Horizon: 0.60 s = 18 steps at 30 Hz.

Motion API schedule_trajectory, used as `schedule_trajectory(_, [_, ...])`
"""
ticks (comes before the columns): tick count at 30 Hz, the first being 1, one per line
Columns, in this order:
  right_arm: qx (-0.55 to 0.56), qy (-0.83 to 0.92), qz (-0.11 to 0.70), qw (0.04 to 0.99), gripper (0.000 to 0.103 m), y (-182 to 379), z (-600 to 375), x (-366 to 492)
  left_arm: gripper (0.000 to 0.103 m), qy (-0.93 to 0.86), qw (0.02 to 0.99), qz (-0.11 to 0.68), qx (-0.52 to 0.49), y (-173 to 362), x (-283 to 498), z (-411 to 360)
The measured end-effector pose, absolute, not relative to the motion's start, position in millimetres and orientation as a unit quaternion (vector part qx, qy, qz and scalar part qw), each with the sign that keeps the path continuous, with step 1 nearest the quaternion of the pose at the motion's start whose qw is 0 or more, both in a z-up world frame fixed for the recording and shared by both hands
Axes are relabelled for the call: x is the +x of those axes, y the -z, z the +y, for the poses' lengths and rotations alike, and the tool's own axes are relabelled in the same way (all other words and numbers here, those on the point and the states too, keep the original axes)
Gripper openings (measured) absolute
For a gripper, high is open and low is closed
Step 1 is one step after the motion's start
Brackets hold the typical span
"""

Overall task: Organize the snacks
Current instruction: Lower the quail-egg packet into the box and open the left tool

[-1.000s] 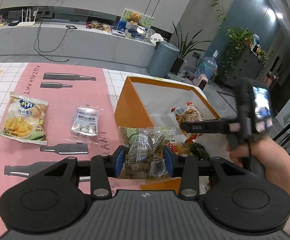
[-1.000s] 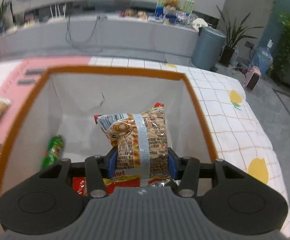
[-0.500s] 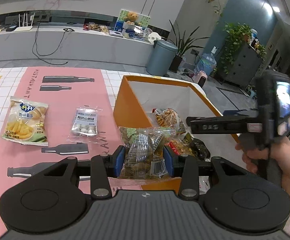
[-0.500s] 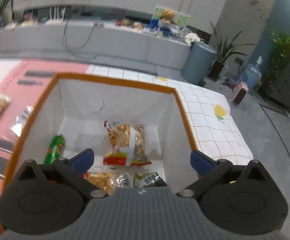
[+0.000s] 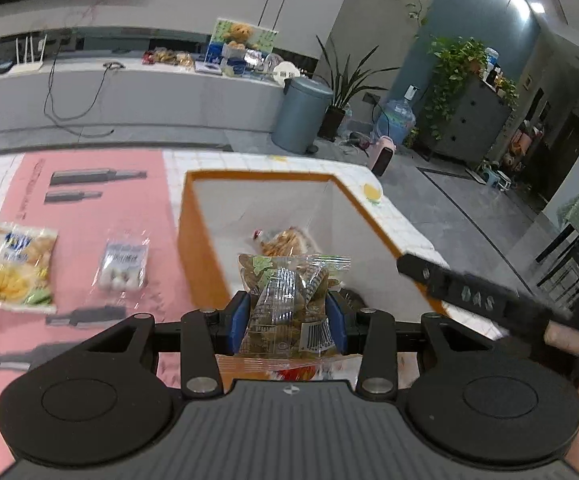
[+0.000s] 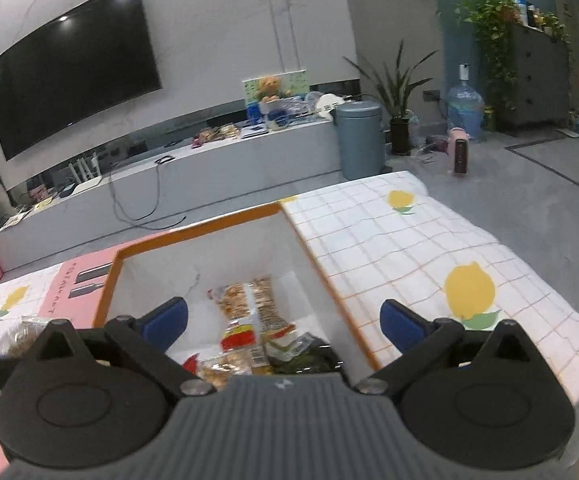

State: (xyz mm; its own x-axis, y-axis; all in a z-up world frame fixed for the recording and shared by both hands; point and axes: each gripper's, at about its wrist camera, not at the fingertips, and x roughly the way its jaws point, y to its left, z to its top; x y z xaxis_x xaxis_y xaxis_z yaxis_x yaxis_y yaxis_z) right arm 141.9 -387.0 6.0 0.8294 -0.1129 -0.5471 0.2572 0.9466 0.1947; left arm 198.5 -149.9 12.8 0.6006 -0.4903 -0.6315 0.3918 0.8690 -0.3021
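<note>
The orange box is sitting just ahead of both tongs, open-topped to take snacks; the left gripper is pinching a clear snack packet upright over its near edge, long axis vertical, barcode end nearest; the right gripper is gaping wide, holding nothing, above the box.

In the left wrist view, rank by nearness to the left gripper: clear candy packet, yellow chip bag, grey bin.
1. clear candy packet, on the pink mat, left of the left gripper.
2. yellow chip bag, farther left on the mat.
3. grey bin, on the floor beyond the table.
</note>
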Motion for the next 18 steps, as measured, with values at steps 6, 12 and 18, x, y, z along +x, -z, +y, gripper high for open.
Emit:
schedule_trajectory(6, [0.150, 0.091, 0.257, 0.950, 0.100, -15.7, -397.7, 134.1, 0.047, 0.215, 0.898, 0.376, -0.074, -5.0, 234.4, -182.5])
schedule_trajectory(12, [0.155, 0.093, 0.255, 0.950, 0.100, -18.0, -403.8, 132.0, 0.047, 0.181, 0.901, 0.391, -0.047, 8.1, 274.3, -201.5])
schedule_trajectory(18, [0.182, 0.079, 0.268, 0.943, 0.100, -12.5, -405.3, 133.9, 0.047, 0.140, 0.900, 0.413, -0.025, 28.7, 307.8, -201.6])
